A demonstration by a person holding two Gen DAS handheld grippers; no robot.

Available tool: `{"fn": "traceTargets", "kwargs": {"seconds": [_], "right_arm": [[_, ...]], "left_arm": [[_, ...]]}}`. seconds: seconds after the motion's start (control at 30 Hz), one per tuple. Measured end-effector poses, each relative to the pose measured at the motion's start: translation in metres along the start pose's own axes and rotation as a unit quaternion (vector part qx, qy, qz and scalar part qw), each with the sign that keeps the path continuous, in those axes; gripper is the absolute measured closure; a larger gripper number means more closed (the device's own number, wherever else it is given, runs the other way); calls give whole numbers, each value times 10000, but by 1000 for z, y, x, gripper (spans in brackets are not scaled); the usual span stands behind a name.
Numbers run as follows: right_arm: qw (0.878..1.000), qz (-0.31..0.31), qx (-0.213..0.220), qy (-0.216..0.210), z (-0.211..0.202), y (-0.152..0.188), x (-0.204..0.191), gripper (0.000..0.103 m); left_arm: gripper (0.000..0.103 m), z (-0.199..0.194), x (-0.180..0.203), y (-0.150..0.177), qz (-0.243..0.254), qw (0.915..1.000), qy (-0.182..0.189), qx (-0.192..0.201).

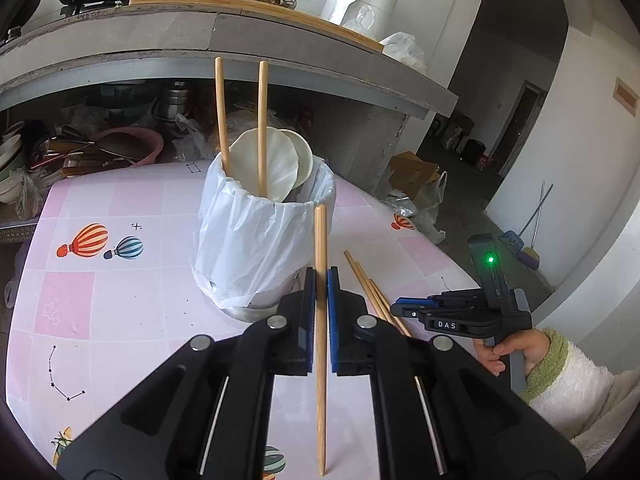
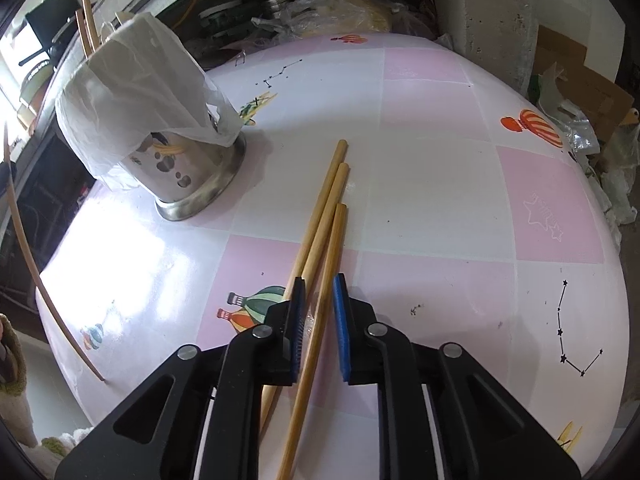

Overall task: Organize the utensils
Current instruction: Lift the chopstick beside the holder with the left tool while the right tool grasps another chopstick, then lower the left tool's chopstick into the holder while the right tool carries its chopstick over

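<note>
**One chopstick up, three left on the table**

The left gripper (image 1: 321,280) is clamped on a single wooden chopstick (image 1: 320,320), held roughly upright, its thick end near the rim of the utensil holder (image 1: 256,224). That holder is a perforated metal cup draped in a white plastic bag, with two chopsticks (image 1: 262,128) and white ceramic spoons (image 1: 268,164) already standing in it. Just to its right, three loose chopsticks (image 2: 324,216) lie side by side on the pink-checked tablecloth (image 2: 440,200). The right gripper (image 2: 319,308) sits low over them, jaws narrowly apart with one stick between the pads; whether they press on it I cannot tell.

The risks, as I judge them: the loose bag could catch the held stick's tip and deflect it outside the cup. On the right, the sticks touch each other, so closing may pinch two, or roll one away.
</note>
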State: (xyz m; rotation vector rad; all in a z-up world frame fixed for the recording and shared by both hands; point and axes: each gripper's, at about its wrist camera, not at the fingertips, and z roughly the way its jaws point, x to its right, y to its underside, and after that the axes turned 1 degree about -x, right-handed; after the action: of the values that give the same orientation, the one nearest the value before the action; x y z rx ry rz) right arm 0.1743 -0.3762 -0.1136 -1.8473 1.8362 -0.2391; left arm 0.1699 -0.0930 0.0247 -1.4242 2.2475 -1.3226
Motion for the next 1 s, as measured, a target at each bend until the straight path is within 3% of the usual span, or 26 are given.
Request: {"fn": "traceTargets", "kwargs": {"seconds": [0.63, 0.77, 1.0], "right_arm": [[9989, 75, -249, 387, 15, -24, 10, 94], [9984, 7, -190, 533, 17, -25, 4, 94], [9987, 386, 217, 239, -7, -21, 13, 96]], "left_arm": [[98, 2, -3, 0, -34, 10000, 20, 0], [98, 2, -3, -1, -34, 10000, 18, 2], [98, 3, -4, -1, -36, 10000, 10, 16]]}}
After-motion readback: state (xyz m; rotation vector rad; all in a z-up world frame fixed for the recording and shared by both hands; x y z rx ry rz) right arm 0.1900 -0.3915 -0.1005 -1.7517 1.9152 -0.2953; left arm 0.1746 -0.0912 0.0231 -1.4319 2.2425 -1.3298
